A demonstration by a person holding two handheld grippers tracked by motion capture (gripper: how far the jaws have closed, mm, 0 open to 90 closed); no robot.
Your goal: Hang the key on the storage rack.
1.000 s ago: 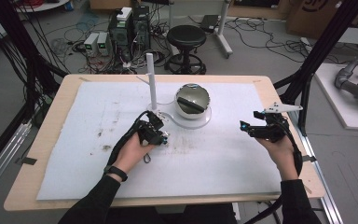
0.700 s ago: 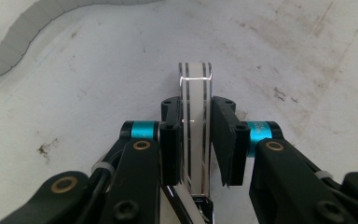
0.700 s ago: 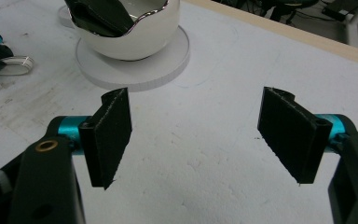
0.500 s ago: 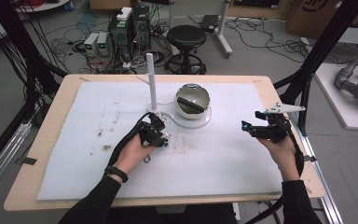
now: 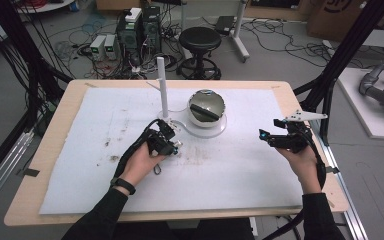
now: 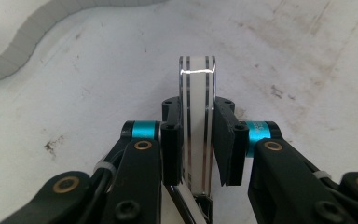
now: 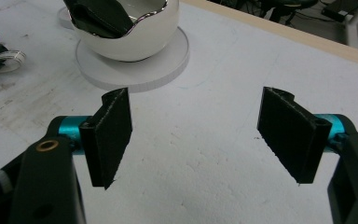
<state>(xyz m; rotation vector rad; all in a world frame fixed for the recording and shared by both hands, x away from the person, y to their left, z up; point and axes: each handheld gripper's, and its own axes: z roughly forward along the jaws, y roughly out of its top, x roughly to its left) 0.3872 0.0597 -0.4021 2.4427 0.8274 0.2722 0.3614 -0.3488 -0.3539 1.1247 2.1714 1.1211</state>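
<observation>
In the high view, a person sits at a wooden table [image 5: 50, 135] covered with a white, stained sheet [image 5: 230, 175]. The left gripper [image 5: 169, 141] is low over the sheet, just in front of a white round base [image 5: 207, 132]. On this base stands a shiny egg-shaped bowl [image 5: 206, 107] with something dark inside, and a thin white post [image 5: 162, 87] rises upright beside it. The right gripper [image 5: 275, 139] is held above the sheet near the right edge, well apart from the bowl.

In the left gripper view, the two black jaws are pressed on a small ring [image 6: 196, 126] with white and shiny bands, seen edge-on and upright between them. The stained sheet is under it.

In the right gripper view, the jaws stand wide apart with nothing between them. The bowl [image 7: 126, 28] on its base [image 7: 135, 65] lies ahead to the left. At the far left edge the ring [image 7: 9, 59] shows in the other gripper.
</observation>
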